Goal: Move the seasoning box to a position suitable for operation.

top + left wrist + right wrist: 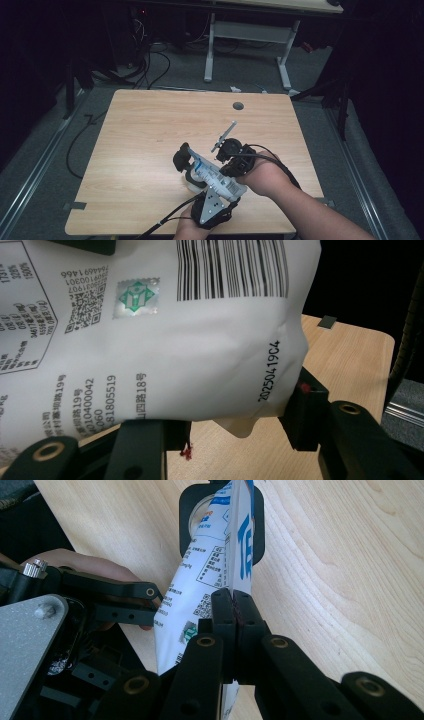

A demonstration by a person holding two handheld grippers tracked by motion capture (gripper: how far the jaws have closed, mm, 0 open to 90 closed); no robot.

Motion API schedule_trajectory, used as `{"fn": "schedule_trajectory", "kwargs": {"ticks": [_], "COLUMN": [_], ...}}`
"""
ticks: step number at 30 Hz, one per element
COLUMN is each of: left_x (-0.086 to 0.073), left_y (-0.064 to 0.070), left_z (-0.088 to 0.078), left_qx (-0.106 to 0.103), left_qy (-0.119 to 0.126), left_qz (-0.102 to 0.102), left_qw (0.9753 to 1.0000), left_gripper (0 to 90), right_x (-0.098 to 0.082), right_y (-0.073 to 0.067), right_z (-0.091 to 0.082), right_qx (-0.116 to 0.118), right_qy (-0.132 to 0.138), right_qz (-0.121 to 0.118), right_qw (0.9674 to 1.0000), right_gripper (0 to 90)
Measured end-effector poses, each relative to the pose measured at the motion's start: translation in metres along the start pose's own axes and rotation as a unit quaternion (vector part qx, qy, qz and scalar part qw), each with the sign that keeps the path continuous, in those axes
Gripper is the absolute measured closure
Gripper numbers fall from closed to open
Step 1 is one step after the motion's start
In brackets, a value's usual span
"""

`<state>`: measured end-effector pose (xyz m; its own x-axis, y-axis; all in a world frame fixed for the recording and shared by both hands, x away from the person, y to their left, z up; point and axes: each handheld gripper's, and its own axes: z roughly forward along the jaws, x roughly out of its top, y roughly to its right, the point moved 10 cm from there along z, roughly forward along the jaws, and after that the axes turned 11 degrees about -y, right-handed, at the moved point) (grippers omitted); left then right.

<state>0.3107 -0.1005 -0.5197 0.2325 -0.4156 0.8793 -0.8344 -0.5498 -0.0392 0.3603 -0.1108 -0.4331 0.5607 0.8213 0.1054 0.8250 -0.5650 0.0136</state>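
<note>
Jaws of my right gripper [233,605] are pressed flat together on the thin sealed edge of a white printed pouch [200,595], pinching it above the wooden table [340,570]. My left gripper [235,425] clamps the fuller, barcode end of the same pouch between its half-spread jaws. From above, the pouch lies slanted between my two grippers near the table's front edge, its far end over a black-rimmed holder [183,159].
</note>
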Motion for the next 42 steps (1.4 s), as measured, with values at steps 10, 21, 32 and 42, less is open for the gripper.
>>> {"fn": "schedule_trajectory", "kwargs": {"ticks": [10,21,32,42], "left_x": [0.0019,0.0027,0.0023,0.0051], "left_y": [-0.0008,-0.0003,0.0001,-0.0003], "left_z": [-0.0012,-0.0011,-0.0006,-0.0007], "left_qx": [0.002,0.002,0.003,0.003], "left_qy": [0.002,0.003,0.002,0.001], "left_qz": [0.0,-0.001,0.0,0.001], "left_qw": [1.0,1.0,1.0,1.0], "left_gripper": [54.4,54.5,54.5,54.6], "right_x": [0.0017,0.0019,0.0018,0.0012], "right_y": [0.0005,-0.0003,-0.0006,0.0003], "right_z": [-0.002,-0.0028,-0.002,-0.0033], "right_qx": [-0.003,0.0,0.001,0.001], "right_qy": [0.0,-0.003,-0.003,-0.002], "right_qz": [-0.008,-0.005,-0.007,-0.006], "right_qw": [1.0,1.0,1.0,1.0], "right_gripper": [90.0,90.0,90.0,90.0]}}
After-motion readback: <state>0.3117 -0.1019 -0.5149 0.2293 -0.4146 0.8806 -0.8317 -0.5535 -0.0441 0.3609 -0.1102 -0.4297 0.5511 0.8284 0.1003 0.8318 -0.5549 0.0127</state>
